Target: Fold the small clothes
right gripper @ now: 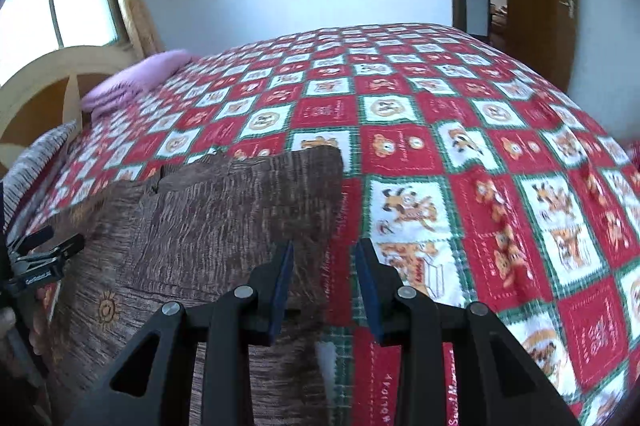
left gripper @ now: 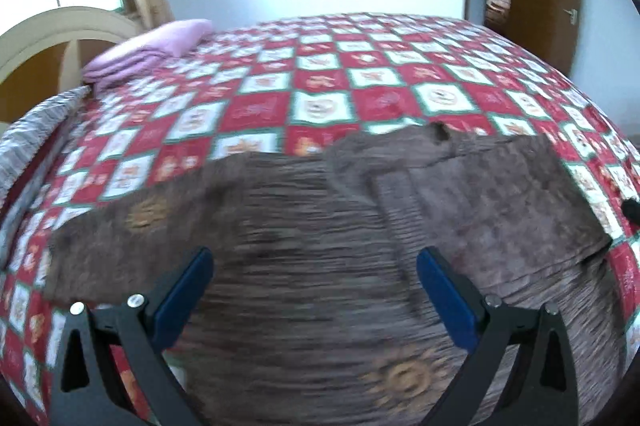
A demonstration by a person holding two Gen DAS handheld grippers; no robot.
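Brown garment (left gripper: 320, 234) lies spread on near part of bed's red-and-white checked quilt (right gripper: 460, 130), flattened, likely ready for folding. Left gripper (left gripper: 314, 274) hovers over its middle, jaws wide apart, nothing between. Right gripper (right gripper: 324, 266) at garment's right edge, jaws partly parted, straddling the hem, not pinching. Pink folded blanket (left gripper: 152, 50) far left, well apart.

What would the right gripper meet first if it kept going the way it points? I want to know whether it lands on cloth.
Probably the brown garment's right edge, where it meets the checked bedspread; depth is unclear.
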